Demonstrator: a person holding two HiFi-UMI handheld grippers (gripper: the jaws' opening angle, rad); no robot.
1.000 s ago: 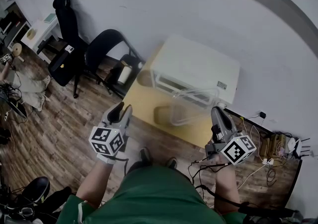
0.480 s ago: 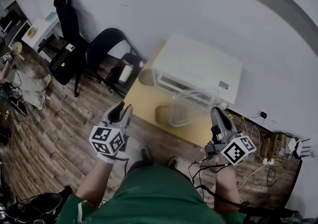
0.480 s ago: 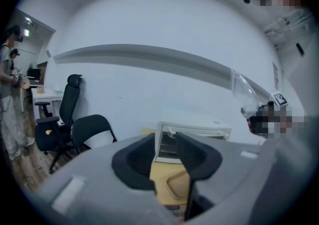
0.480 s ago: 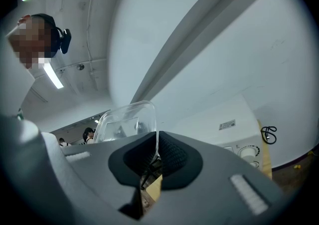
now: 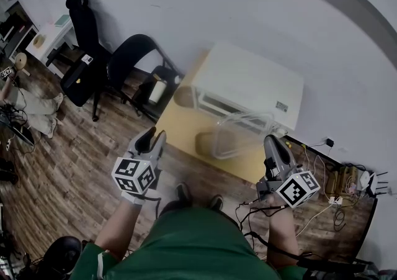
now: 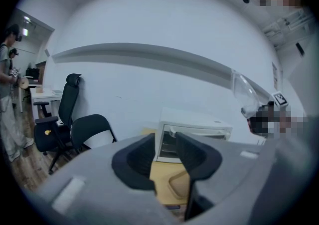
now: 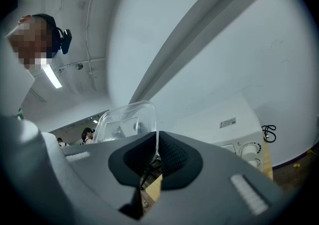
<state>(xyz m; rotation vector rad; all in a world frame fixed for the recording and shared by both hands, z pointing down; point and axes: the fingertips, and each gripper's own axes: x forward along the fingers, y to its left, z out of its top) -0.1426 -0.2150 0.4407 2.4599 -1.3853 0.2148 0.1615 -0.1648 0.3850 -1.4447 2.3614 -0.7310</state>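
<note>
My right gripper is shut on the rim of a clear plastic container, holding it in the air over the front of a yellow table. In the right gripper view the container stands up from between the pressed jaws. A white countertop oven sits at the back of the table, its knob at the right. My left gripper hovers off the table's left edge, open and empty, facing the oven. A tan tray-like shape lies on the table.
Two black office chairs stand left of the table on the wood floor. A white desk is at the far left. Cables and a power strip lie on the floor at right. A person stands far left.
Both grippers and the clear container stay almost still. The head view has drifted slightly, and a dark object on the floor at bottom left has shifted.
</note>
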